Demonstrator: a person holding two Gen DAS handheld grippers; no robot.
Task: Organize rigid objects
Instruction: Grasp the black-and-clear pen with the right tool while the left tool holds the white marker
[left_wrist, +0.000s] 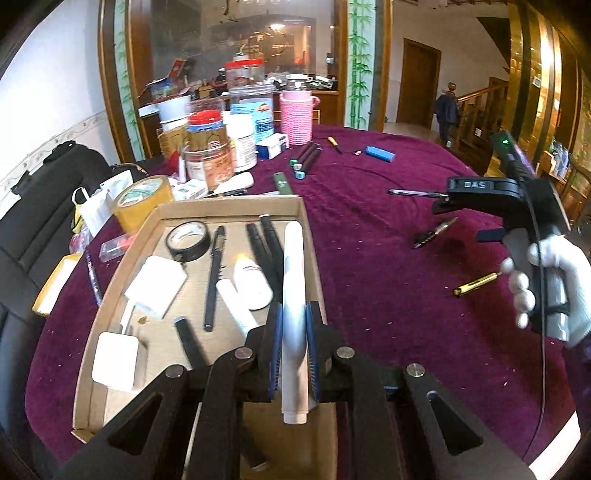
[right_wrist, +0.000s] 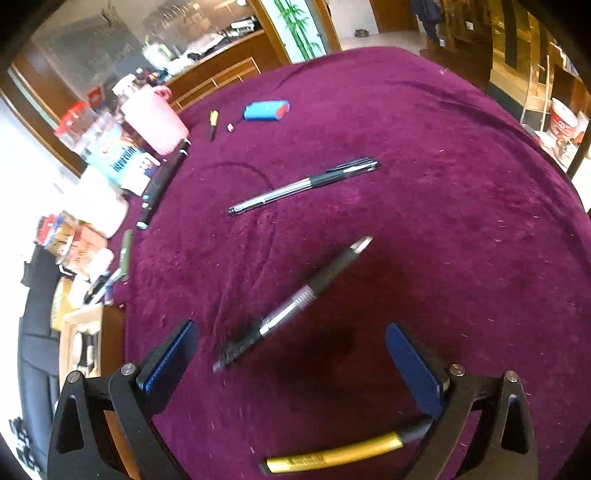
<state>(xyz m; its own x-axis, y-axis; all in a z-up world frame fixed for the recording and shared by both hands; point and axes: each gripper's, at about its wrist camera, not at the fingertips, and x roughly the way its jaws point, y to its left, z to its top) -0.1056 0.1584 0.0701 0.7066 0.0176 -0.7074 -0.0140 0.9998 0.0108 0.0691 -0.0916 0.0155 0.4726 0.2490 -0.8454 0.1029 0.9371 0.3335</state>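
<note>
The left gripper (left_wrist: 294, 345) points steeply down over the cardboard tray (left_wrist: 110, 288), its 2 fingers clamped on a white tube (left_wrist: 294, 295). To the tray's right, a gloved hand (left_wrist: 550, 284) holds the right gripper (right_wrist: 291, 363) (fingers spread wide, empty).

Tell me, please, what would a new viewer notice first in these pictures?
The left gripper clamps a long white plastic tube above the shallow cardboard tray. Over the purple velvet tablecloth, the open right gripper hovers near a black-and-clear retractable pen.
</note>
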